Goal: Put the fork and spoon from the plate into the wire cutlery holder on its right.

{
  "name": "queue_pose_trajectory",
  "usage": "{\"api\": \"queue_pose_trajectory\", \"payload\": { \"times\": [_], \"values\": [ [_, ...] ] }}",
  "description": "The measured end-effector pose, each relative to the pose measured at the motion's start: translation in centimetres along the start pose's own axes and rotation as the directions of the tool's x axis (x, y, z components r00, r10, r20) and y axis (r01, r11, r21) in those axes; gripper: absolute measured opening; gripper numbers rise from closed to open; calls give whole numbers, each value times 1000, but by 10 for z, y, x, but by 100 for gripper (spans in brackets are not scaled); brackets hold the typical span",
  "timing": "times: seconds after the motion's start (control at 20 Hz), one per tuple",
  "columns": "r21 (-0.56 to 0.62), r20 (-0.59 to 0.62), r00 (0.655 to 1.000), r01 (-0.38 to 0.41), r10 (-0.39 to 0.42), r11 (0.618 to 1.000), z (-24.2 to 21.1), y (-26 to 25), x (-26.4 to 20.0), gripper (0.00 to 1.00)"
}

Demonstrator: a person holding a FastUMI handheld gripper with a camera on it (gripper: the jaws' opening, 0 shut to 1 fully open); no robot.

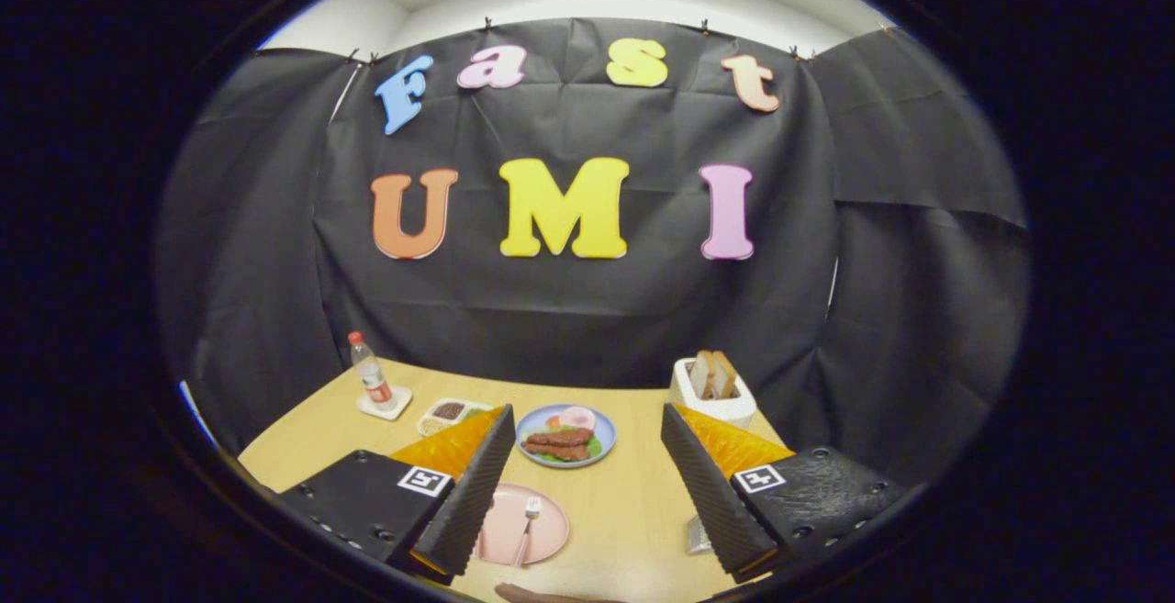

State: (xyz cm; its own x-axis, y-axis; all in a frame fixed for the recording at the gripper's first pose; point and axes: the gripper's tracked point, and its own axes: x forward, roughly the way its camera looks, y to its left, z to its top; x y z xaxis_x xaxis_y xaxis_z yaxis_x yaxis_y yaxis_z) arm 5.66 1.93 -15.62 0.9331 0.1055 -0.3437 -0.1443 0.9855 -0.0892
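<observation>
Currently, gripper view: everything below is seen along the two fingers.
Gripper (587, 484): it is held above the desk, with its fingers spread wide apart and nothing gripped between them.
Desk (633, 511): a light wooden top is seen beneath and beyond the fingers.
Pink plate (546, 534): it is set on the desk between the fingers, close to the left one, and is partly covered by that finger.
Fork (526, 530): it is laid on the pink plate, its tines pointed away from the camera.
Spoon: it cannot be made out with certainty; any part on the plate is hidden by the left finger.
Wire cutlery holder (698, 537): a small pale piece, probably the holder, is glimpsed at the inner edge of the right finger, to the right of the pink plate; most of it is hidden.
Blue plate (565, 436): it is placed beyond the pink plate and is loaded with meat, greens and what looks like an egg.
Toast rack (712, 390): a white holder with slices of bread is set beyond the right finger.
Bottle (371, 375): it is stood upright on a white coaster beyond the left finger.
Small tray (448, 414): a divided dish is seen between the bottle and the blue plate.
Person: a dark sliver, perhaps a hand, is seen just below the pink plate.
</observation>
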Motion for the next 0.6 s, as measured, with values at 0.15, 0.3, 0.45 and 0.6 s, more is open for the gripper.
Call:
{"api": "queue_pose_trajectory", "payload": {
  "times": [0.15, 0.3, 0.45, 0.6],
  "values": [
    [-41, -107, 994, -15, 10, 999, -54, 20, 23, 96],
    [-74, -224, 974, -19, 2, 997, -107, 31, 45, 96],
    [-79, -336, 942, -23, -4, 997, -157, 42, 62, 96],
    [-71, -421, 907, -16, -15, 997, -190, 45, 73, 96]
  ]
}}
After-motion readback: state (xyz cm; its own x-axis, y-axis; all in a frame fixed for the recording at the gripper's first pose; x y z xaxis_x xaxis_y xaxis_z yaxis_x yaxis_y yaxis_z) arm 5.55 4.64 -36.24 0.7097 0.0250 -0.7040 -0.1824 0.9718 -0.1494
